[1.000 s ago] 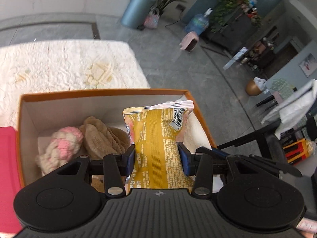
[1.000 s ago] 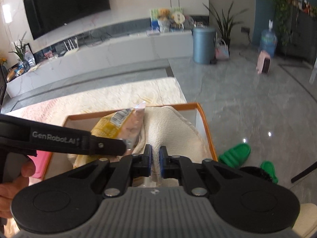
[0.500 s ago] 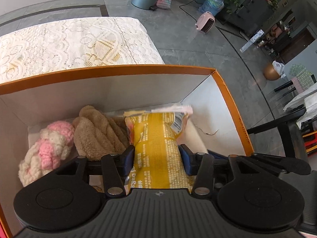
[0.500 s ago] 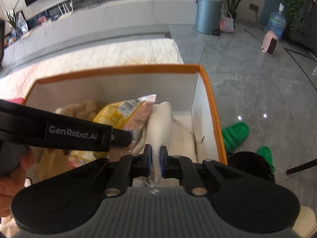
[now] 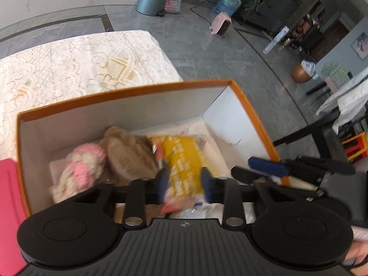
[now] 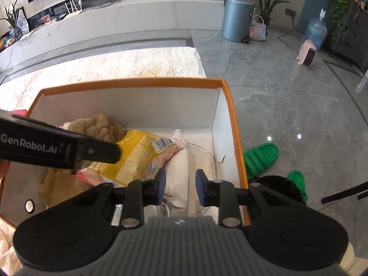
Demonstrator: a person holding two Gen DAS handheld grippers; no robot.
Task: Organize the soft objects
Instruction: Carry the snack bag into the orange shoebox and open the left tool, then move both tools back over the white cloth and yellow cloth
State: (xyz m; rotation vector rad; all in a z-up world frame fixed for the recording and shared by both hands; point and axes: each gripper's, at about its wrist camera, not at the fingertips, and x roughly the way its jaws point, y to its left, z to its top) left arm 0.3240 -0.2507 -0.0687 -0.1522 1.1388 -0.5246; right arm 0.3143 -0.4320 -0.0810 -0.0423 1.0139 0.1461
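Observation:
An orange-rimmed white box (image 5: 124, 92) (image 6: 230, 105) holds soft things. A yellow snack packet (image 5: 184, 161) (image 6: 138, 154) lies in it beside a brown knitted plush (image 5: 128, 151) (image 6: 101, 126) and a pink-and-cream braided plush (image 5: 80, 168). A folded cream towel (image 6: 181, 170) lies at the box's right side. My left gripper (image 5: 182, 184) stands over the packet's near end with its jaws apart; the view is blurred. My right gripper (image 6: 179, 187) is open just above the towel. The left gripper's finger (image 6: 69, 149) crosses the right wrist view.
The box stands on a lace-covered table (image 5: 69, 64) at its right edge. A pink flat object (image 5: 9, 207) lies left of the box. Green slippers (image 6: 262, 156) are on the grey floor to the right. A blue bin (image 6: 238, 18) stands far back.
My right gripper has opened and let go of the towel, which now lies in the box. My left gripper has loosened on the packet, which lies lower and flatter in the box.

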